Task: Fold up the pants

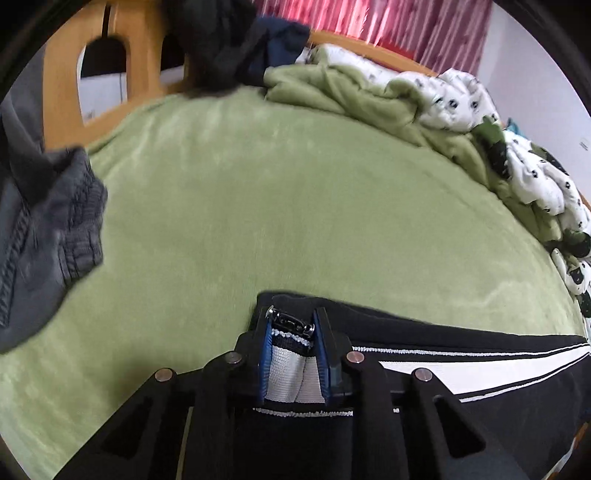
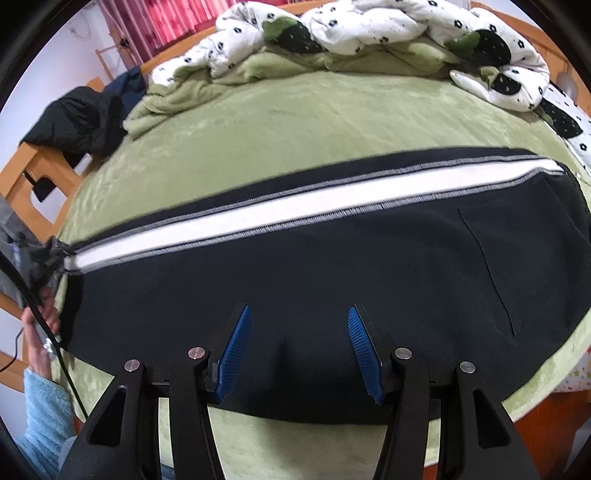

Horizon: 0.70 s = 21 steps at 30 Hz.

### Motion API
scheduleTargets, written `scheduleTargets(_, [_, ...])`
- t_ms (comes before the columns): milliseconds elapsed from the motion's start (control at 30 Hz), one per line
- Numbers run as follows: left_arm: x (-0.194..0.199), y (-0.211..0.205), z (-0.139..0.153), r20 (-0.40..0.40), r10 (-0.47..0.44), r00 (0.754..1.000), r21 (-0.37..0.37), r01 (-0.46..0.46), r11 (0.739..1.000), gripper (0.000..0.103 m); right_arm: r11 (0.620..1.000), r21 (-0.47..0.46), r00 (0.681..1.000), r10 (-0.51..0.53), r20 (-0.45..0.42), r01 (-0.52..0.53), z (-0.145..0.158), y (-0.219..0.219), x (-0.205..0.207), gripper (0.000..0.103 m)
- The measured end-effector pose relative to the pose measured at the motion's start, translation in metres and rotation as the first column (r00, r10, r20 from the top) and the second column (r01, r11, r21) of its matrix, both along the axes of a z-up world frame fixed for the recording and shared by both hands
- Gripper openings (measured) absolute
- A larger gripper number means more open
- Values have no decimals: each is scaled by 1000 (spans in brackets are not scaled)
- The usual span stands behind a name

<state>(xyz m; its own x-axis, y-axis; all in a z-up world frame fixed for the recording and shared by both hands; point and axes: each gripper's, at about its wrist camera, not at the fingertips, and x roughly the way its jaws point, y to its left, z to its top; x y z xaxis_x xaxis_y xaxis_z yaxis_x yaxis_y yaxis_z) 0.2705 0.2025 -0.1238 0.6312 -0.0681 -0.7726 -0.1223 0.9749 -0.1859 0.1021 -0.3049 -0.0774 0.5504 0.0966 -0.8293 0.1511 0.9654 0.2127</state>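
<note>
Black pants (image 2: 314, 266) with a white side stripe (image 2: 258, 210) lie lengthwise across the green bed sheet (image 2: 295, 110). A back pocket shows at their right end. My right gripper (image 2: 299, 314) is open, its blue pads (image 2: 236, 350) apart just over the pants' near edge, holding nothing. My left gripper (image 1: 291, 317) is shut on the pants' leg end (image 1: 288, 369), with the white stripe and a zipper pull between its blue pads. In the left wrist view the pants (image 1: 480, 350) stretch off to the right.
A rumpled green and white patterned duvet (image 2: 369, 33) lies along the far side of the bed. Dark clothes (image 2: 81, 122) are piled at the far left corner on the wooden frame (image 1: 62, 74). A grey garment (image 1: 48, 221) hangs at the left.
</note>
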Motion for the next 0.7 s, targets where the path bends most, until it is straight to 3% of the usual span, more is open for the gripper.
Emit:
scheduleTargets(67, [-1, 2, 2, 5, 0, 1000, -18, 0, 1000, 23, 999, -14, 999, 47, 24, -47, 6, 2, 8, 54])
scheduleTargets(200, [0, 2, 3, 7, 1, 1000, -19, -1, 1000, 26, 963, -210, 979, 188, 80, -168, 15, 3, 38, 54])
scheduleTargets(267, [1, 0, 3, 4, 8, 1000, 16, -8, 1000, 31, 937, -293, 969, 228, 93, -192, 12, -6, 60, 54])
scheduleTargets(400, [1, -3, 0, 4, 38, 999, 55, -38, 998, 37, 896, -340, 937, 335, 96, -285, -3, -15, 98, 54])
scheduleTargets(600, [0, 3, -1, -7, 49, 999, -11, -49, 999, 37, 858, -300, 888, 455, 71, -416, -39, -31, 150, 54])
scheduleTargets(633, [0, 2, -1, -6, 49, 999, -9, -49, 999, 36, 851, -313, 884, 462, 71, -421, -43, -33, 157, 54])
scheduleTargets(667, [-1, 2, -1, 10, 46, 999, -7, -46, 999, 22, 848, -317, 882, 466, 65, -424, -48, -37, 165, 54])
scheduleTargets(700, [-2, 2, -2, 18, 38, 999, -12, -38, 999, 20, 848, -307, 883, 467, 46, -432, -53, -39, 172, 45])
